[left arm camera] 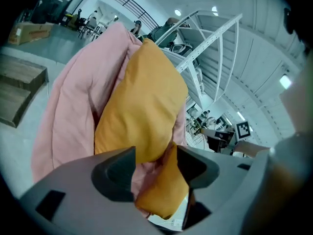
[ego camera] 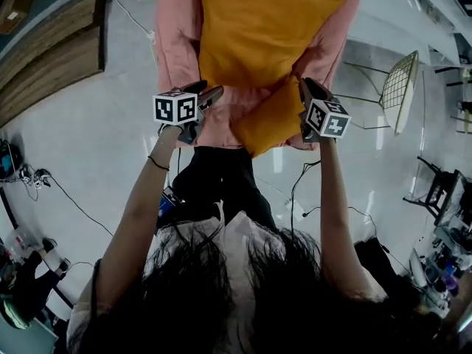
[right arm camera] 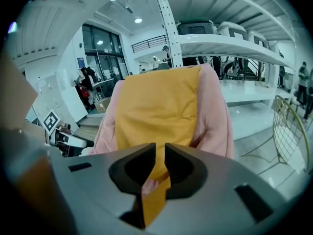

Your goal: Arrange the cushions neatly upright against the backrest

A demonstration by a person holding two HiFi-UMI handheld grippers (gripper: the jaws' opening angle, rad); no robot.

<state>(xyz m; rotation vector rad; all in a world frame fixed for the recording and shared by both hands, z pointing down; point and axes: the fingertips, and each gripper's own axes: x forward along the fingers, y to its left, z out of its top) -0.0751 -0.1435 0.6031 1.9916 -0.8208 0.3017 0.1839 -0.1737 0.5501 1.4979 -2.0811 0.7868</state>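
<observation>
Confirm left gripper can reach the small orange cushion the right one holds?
Likely yes: the left gripper is open beside the small orange cushion, nothing between; the right gripper pinches its other side.

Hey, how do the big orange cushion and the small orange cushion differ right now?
Size: the big cushion is clearly larger than the small cushion.
Pose: the big cushion stands upright against the pink backrest; the small cushion lies tilted below it.
Grip: the right gripper pinches the small cushion's edge; no gripper holds the big cushion.
Both are plain orange.
</observation>
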